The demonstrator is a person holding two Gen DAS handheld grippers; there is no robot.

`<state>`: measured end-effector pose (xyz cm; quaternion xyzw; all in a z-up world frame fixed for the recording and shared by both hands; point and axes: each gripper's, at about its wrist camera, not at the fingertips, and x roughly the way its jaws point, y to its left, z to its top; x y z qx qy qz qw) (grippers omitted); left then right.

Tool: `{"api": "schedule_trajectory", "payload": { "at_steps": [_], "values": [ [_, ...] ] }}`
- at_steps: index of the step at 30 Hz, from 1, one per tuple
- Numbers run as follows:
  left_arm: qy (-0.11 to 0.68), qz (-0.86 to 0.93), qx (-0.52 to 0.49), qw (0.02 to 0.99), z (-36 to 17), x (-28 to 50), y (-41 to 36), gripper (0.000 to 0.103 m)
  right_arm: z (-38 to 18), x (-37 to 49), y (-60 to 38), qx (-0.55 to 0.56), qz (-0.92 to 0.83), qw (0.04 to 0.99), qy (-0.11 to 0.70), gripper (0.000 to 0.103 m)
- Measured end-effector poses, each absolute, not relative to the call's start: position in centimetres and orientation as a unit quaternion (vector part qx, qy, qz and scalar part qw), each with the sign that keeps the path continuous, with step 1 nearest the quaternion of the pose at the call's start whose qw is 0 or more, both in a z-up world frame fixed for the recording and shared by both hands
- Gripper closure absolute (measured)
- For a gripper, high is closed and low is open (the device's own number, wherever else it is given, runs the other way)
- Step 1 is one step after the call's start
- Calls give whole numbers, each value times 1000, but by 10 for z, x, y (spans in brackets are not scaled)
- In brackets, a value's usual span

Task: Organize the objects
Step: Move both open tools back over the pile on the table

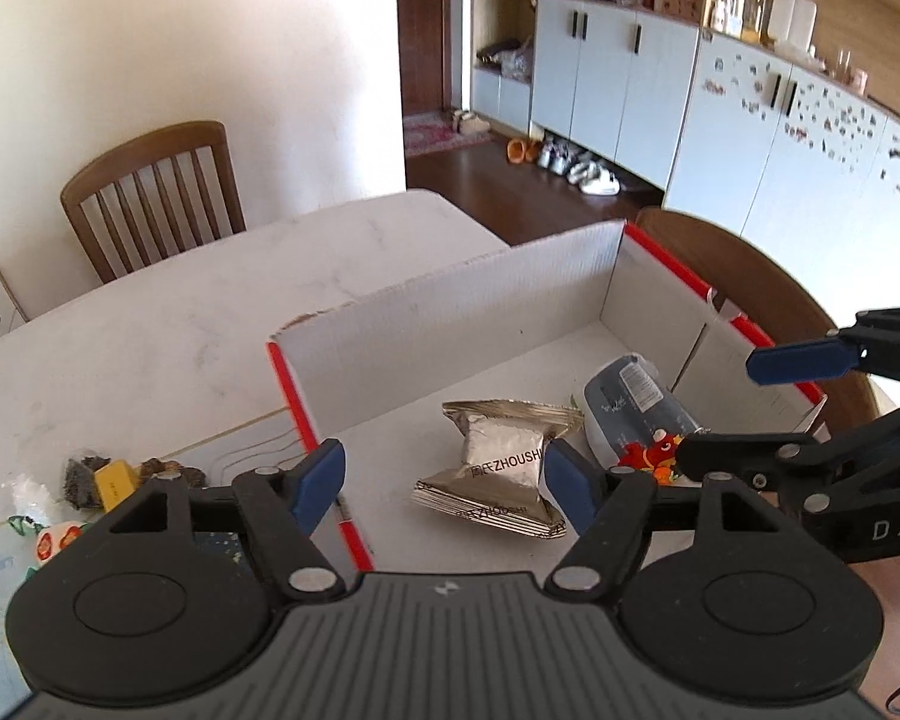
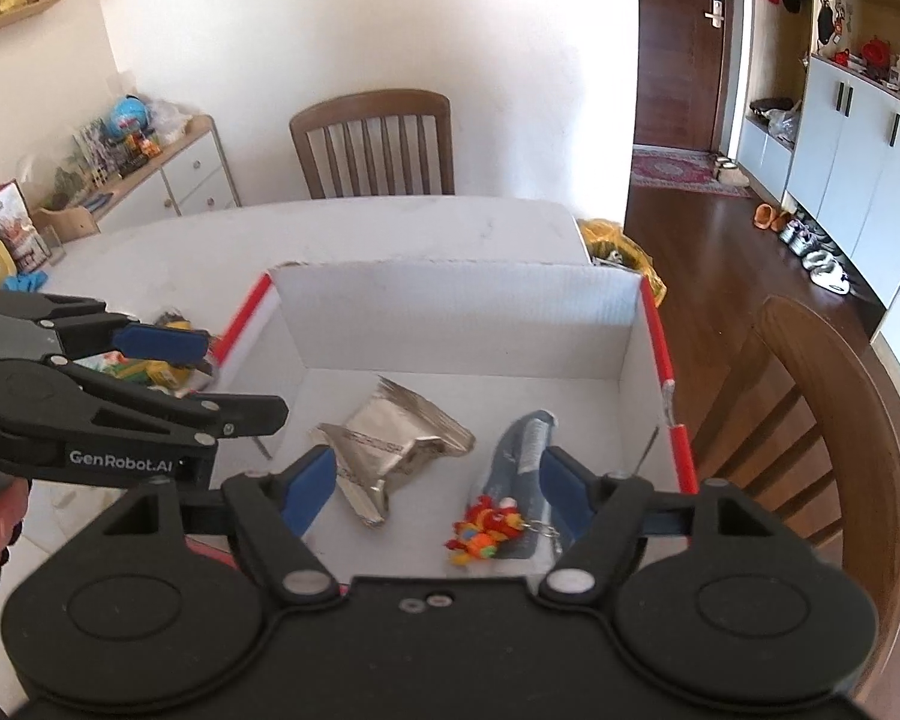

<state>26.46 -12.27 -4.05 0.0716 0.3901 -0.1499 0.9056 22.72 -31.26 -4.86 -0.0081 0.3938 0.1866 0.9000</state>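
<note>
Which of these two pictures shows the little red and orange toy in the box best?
The right wrist view: the toy lies unobstructed on the box floor. In the left wrist view, the right gripper partly hides it.

Both wrist views look down, close, into the same box [image 1: 450,306].

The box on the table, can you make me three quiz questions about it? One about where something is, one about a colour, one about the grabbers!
1. Where is the silver packet?
A. Inside the box
B. On the chair
C. On the floor

2. What colour are the box's edges?
A. Green
B. Red
C. Purple

3. How is the left gripper?
A. Shut on the packet
B. Shut on the toy
C. Open, empty

Answers: 1 A, it lies on the box's floor. 2 B, red strips run along the rim. 3 C, its fingers stand apart, holding nothing.
</note>
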Motion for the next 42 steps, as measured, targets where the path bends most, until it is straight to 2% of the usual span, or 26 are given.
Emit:
{"api": "schedule_trajectory", "payload": {
  "at_steps": [5, 9, 21, 24, 28, 31, 42],
  "values": [
    [374, -144, 58, 914, -28, 251, -105, 29, -40, 217, -296, -11, 192, 904, 381, 24],
    [362, -139, 47, 921, -21, 241, -88, 19, -32, 209, -281, -9, 198, 907, 371, 19],
    [348, -139, 34, 926, -15, 216, -34, 15, -21, 196, -230, 2, 206, 911, 358, 12],
    [342, -140, 25, 929, -15, 209, -17, 8, -20, 191, -218, 8, 207, 911, 357, 9],
    [341, -146, 5, 929, -17, 203, 9, 7, -19, 184, -199, 11, 210, 911, 353, 5],
    [336, -143, -7, 931, -21, 198, 29, 0, -18, 180, -186, 16, 210, 913, 350, 2],
    [336, -126, -15, 933, -37, 188, 93, 0, -23, 179, -135, 19, 216, 906, 363, 1]
  ]
}}
